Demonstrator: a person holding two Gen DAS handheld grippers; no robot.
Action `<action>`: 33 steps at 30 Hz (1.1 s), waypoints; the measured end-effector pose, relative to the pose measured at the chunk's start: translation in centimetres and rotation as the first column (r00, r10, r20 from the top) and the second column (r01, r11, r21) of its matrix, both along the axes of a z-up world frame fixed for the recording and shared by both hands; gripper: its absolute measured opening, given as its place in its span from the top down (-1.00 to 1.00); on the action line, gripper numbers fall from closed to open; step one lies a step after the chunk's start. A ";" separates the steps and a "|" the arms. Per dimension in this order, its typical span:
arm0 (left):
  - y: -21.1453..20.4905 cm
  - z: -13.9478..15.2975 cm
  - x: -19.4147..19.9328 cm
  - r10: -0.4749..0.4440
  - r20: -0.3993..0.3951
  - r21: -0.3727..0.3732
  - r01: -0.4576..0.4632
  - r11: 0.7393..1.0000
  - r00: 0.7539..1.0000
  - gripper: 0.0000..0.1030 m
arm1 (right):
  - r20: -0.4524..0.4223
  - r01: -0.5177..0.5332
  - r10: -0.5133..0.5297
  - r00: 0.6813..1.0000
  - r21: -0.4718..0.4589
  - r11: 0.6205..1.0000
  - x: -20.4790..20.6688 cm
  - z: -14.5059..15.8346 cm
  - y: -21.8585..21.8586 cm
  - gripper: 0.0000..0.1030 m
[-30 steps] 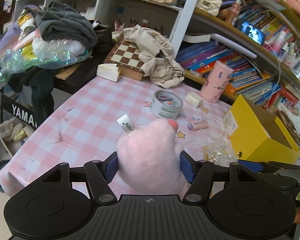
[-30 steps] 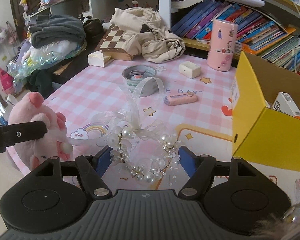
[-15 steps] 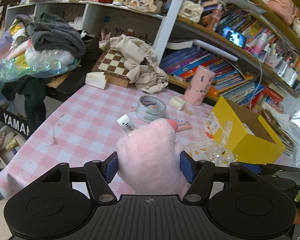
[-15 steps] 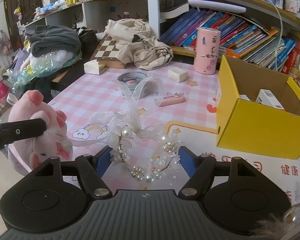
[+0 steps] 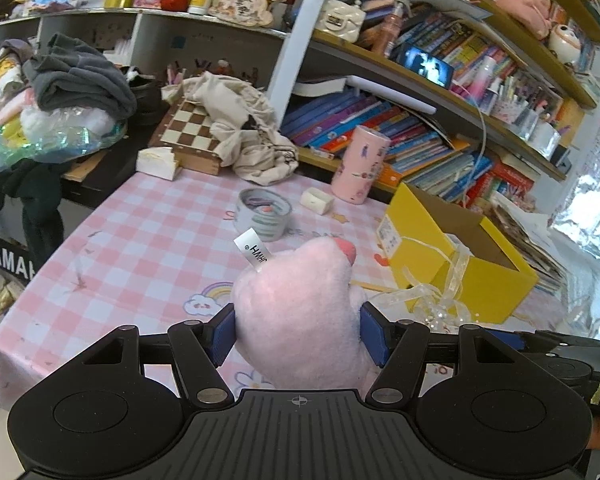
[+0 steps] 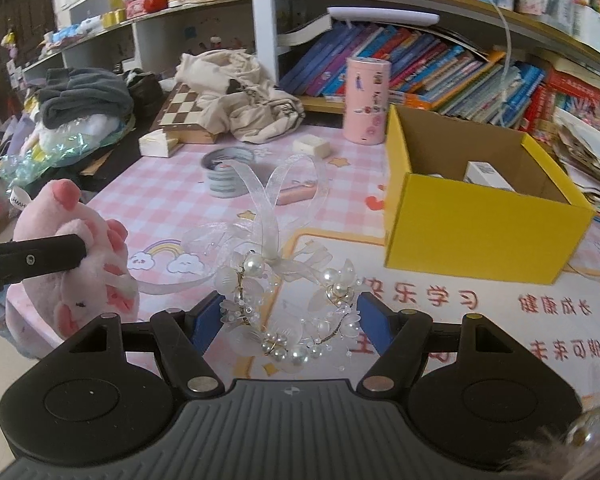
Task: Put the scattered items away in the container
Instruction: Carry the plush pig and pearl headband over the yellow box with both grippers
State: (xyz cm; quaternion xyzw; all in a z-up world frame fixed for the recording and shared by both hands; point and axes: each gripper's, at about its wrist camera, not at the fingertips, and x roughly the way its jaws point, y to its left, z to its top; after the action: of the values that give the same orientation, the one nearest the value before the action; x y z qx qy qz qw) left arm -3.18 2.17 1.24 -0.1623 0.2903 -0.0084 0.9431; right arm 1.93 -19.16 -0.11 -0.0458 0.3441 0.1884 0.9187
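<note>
Fingers [image 5: 223, 334] of the left gripper [image 5: 298, 334] clench a fluffy pink plush [image 5: 300, 312], hiding its face; right gripper [image 6: 289, 320] fingers [image 6: 370, 322] pinch a beaded, ribboned pearl wreath [image 6: 284, 304].

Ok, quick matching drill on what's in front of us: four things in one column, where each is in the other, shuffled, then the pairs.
Things:
1. pink plush toy
2. pearl headpiece
3. small white carton
4. grey tape roll

Places:
A. inside the yellow box
B. between the right hand-held gripper pads
C. on the checked tablecloth, beyond both held items
D. clamped in the left hand-held gripper

Pairs: 1-D, 2-B, 3-A, 4-C
</note>
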 end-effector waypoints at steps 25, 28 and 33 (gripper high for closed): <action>-6.4 -0.2 2.5 -0.167 -0.018 -0.002 0.167 0.986 0.986 -0.23 | -0.026 0.185 -0.185 0.982 0.002 0.983 -1.2 -0.4 -7.7 -0.36; -7.4 -0.3 2.9 -0.185 -0.023 -0.001 0.185 0.983 0.982 -0.23 | -0.032 0.198 -0.197 0.980 0.002 0.980 -1.1 -0.5 -8.7 -0.36; -9.1 -0.3 3.6 -0.212 -0.034 0.004 0.212 0.977 0.977 -0.23 | -0.040 0.221 -0.221 0.975 0.006 0.975 -0.8 -0.6 -10.5 -0.36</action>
State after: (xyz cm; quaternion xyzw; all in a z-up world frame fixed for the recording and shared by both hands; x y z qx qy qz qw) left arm 0.44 -6.90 0.89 -0.1267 0.3217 -0.1050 0.9324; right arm 1.09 -29.61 -0.72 0.0009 0.3640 0.0877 0.9272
